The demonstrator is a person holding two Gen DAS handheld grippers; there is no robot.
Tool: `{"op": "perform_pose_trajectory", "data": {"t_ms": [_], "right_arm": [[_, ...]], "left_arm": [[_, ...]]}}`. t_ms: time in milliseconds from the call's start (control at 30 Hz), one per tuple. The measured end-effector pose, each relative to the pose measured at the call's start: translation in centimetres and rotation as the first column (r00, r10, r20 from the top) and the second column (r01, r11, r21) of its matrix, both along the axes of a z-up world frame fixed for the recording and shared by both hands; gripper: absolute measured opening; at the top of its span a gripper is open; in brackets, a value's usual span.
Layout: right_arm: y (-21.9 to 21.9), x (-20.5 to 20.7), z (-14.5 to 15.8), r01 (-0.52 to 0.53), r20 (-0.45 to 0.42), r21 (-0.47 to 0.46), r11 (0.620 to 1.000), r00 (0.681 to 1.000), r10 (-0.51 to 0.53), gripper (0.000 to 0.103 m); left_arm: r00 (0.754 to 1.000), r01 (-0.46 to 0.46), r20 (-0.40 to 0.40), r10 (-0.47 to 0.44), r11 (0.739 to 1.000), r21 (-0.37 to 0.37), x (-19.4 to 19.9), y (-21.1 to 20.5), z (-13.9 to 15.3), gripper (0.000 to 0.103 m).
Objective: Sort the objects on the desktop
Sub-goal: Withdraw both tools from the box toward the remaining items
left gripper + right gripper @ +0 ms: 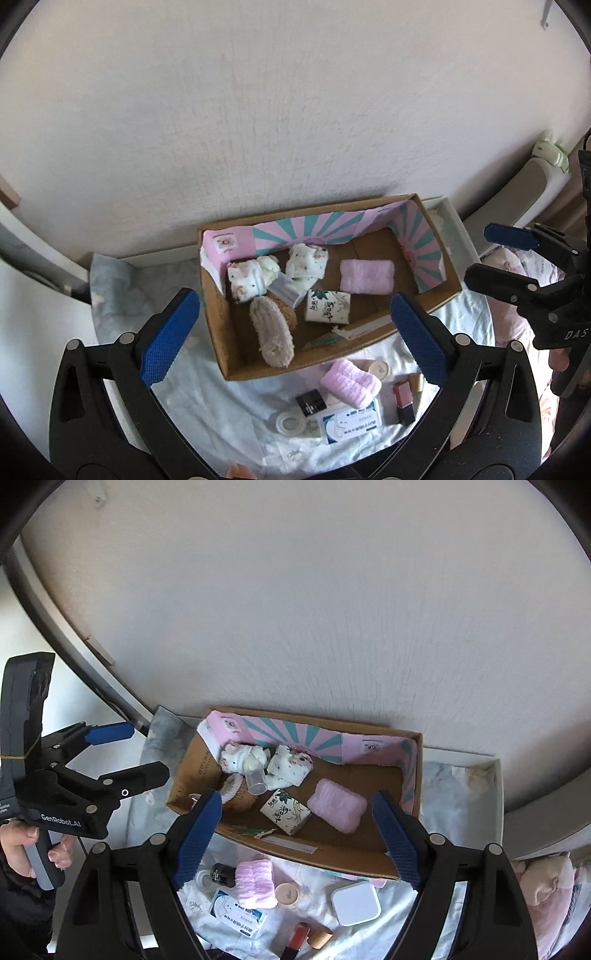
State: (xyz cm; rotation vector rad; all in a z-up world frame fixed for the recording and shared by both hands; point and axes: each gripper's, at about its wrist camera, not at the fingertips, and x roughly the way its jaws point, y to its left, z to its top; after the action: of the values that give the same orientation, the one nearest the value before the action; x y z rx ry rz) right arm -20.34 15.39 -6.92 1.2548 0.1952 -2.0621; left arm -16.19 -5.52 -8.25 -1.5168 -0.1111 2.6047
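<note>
Both empty: left gripper (295, 332) spread wide, right gripper (297, 840) parted. Cardboard box (439, 291), frame centre, holds several items; lower frame, pink towel roll (256, 882) and lipstick (403, 402) remain outside.

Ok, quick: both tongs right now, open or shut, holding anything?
Left tongs: open, empty, above the cardboard box.
Right tongs: open, empty, also above the box.
</note>
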Motion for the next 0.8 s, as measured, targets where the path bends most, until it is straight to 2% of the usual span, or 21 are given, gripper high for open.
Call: {"op": "perform_pose_trajectory", "data": {"t_ms": [167,233,467,600,800], "right_arm": [[1.1,1.3,1.4,-0.025,-0.034,-0.001,1.0,0.999,0.025,0.081],[1.7,2.0,2.0,-0.037,-0.067,-0.001,0.999,0.997,0.037,0.081],[4.6,4.6,3.3,-0.081,-0.142,-0.043,0.996,0.987,0.074,0.081],[6.2,6.1,2.9,-0.103,-0.183,-0.038,0.994,0.979,0.094,0.081],[8.0,7.6,0.2,-0.114,-0.201,0.0,0.993,0.973,0.112,0.081]], "left_arm": [[0.998,-0.041,-0.048,0.04,0.999,-0.022,2.1,-0.3,1.7,0.103],[0.997,-0.047,-0.07,0.046,0.999,-0.009,3.1,-0.6,2.6,0.103],[0.985,-0.077,-0.16,0.071,0.997,-0.03,7.8,-1.9,4.1,0.103],[0.977,-0.107,-0.189,0.097,0.993,-0.042,10.1,-2.6,3.6,0.103],[0.979,-0.127,-0.169,0.115,0.99,-0.062,12.9,-3.4,0.7,0.103]]}}
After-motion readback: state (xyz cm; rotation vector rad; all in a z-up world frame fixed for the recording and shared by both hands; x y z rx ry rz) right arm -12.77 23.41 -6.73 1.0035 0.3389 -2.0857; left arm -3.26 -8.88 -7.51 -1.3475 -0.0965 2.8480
